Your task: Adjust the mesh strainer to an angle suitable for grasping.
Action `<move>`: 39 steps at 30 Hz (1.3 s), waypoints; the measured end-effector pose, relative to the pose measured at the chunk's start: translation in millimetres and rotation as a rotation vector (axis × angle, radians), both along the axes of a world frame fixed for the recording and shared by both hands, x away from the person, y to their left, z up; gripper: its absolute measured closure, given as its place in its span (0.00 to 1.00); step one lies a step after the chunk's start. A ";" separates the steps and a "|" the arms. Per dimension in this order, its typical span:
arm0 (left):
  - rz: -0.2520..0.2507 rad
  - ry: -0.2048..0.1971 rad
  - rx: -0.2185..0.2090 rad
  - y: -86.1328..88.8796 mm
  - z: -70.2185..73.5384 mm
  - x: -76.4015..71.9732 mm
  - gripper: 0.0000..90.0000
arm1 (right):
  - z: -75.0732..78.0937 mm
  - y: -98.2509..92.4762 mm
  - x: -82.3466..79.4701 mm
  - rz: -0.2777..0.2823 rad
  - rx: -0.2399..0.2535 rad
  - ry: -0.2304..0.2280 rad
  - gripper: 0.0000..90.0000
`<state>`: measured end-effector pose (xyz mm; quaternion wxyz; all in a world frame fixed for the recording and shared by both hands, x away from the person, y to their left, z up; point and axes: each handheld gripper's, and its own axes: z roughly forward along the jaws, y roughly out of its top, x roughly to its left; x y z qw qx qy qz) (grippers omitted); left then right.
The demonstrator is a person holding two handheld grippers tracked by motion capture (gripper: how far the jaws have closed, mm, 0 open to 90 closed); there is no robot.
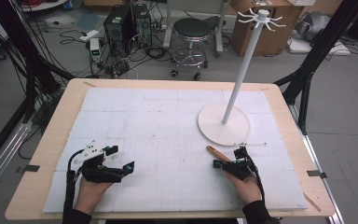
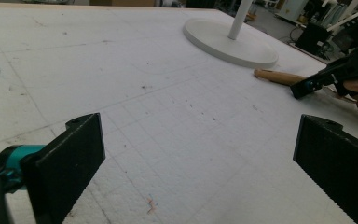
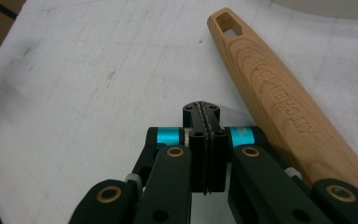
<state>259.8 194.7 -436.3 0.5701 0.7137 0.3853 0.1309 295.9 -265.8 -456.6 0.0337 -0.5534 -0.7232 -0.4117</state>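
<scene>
A wooden utensil handle (image 3: 279, 98) with a hanging hole and engraved lettering lies flat on the white foam mat (image 1: 158, 121). My right gripper (image 3: 201, 110) is shut with nothing between its jaws, and its tip rests just left of the handle. From above, the handle (image 1: 216, 152) points toward the mat's middle, with the right gripper (image 1: 217, 164) right beside it. My left gripper (image 1: 121, 158) stands wide open and empty over the front left of the mat. In the left gripper view the open left gripper (image 2: 205, 172) looks across at the handle (image 2: 277, 76).
A white hanging stand with a round base (image 1: 223, 125), a tall pole and hooked arms at the top (image 1: 261, 17) stands at the mat's right rear, just beyond the handle. The wooden table edge (image 1: 51, 140) frames the mat. A stool (image 1: 192, 29) and computers sit on the floor behind.
</scene>
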 end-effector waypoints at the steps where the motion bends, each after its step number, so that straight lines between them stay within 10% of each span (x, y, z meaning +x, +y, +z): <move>1: 0.001 -0.001 0.000 0.3 0.1 0.1 0.03 | 0.4 0.0 1.0 -0.006 -0.004 0.001 1.00; 16: 0.005 -0.001 -0.003 0.4 -0.1 0.0 0.03 | 0.7 -1.1 6.0 -0.049 -0.010 0.007 1.00; 21: 0.003 -0.002 -0.004 0.9 0.1 -0.1 0.03 | 8.2 9.4 8.7 -0.053 -0.120 -0.014 1.00; 39: -0.001 0.001 -0.001 0.0 0.1 0.2 0.03 | 9.2 0.8 7.2 -0.059 -0.045 -0.038 1.00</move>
